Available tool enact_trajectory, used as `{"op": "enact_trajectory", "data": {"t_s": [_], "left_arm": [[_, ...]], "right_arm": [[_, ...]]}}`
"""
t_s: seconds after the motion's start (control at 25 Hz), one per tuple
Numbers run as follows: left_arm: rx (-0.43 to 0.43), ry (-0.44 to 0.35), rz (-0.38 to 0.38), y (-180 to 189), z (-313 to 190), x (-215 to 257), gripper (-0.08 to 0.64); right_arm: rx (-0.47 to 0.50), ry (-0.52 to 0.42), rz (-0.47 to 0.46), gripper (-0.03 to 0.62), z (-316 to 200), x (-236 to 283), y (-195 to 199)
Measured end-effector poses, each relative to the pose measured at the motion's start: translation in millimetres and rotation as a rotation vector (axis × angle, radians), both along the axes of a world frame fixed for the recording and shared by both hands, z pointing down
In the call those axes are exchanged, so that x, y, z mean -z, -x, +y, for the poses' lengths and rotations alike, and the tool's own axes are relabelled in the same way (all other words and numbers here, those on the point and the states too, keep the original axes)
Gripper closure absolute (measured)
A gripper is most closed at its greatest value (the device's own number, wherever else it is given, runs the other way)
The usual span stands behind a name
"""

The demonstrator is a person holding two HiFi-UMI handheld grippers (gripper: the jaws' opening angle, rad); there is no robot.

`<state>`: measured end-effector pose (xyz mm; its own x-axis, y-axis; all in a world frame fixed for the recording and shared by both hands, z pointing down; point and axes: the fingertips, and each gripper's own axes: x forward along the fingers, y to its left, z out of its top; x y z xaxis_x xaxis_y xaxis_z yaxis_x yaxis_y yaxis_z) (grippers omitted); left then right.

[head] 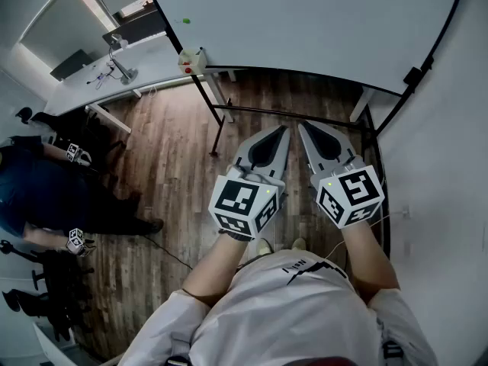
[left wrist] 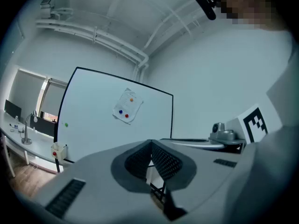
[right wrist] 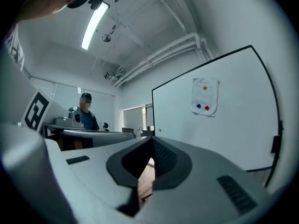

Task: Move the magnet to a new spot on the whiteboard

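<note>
The whiteboard (head: 305, 29) stands on a black frame ahead of me. A sheet of paper (left wrist: 127, 106) is pinned to it by an orange magnet (left wrist: 131, 100), a blue magnet (left wrist: 121, 111) and a red magnet (left wrist: 126, 116). A lone green magnet (left wrist: 66, 124) sits far to the left on the board. The right gripper view shows the same paper (right wrist: 204, 96) and the green magnet (right wrist: 160, 130). My left gripper (head: 284, 130) and right gripper (head: 303, 127) hang side by side over the floor, short of the board. Both are shut and hold nothing.
A small white box with a red dot (head: 193, 61) hangs at the board's lower left corner. A white desk (head: 114, 67) stands to the left. A person in dark clothes (head: 30, 197) stands at the left. The board's black legs (head: 217, 120) cross the wooden floor.
</note>
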<state>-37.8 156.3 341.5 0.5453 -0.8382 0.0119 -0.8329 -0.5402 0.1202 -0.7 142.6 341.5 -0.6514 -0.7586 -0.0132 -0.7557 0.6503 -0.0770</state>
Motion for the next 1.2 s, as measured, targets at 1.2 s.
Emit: {"op": "enact_trajectory", "data": {"t_s": [1.2], "left_arm": [[0.018, 0.014, -0.036, -65, -26, -11, 0.549]], "right_arm": [[0.014, -0.001, -0.126, 0.58, -21, -1, -75]]}}
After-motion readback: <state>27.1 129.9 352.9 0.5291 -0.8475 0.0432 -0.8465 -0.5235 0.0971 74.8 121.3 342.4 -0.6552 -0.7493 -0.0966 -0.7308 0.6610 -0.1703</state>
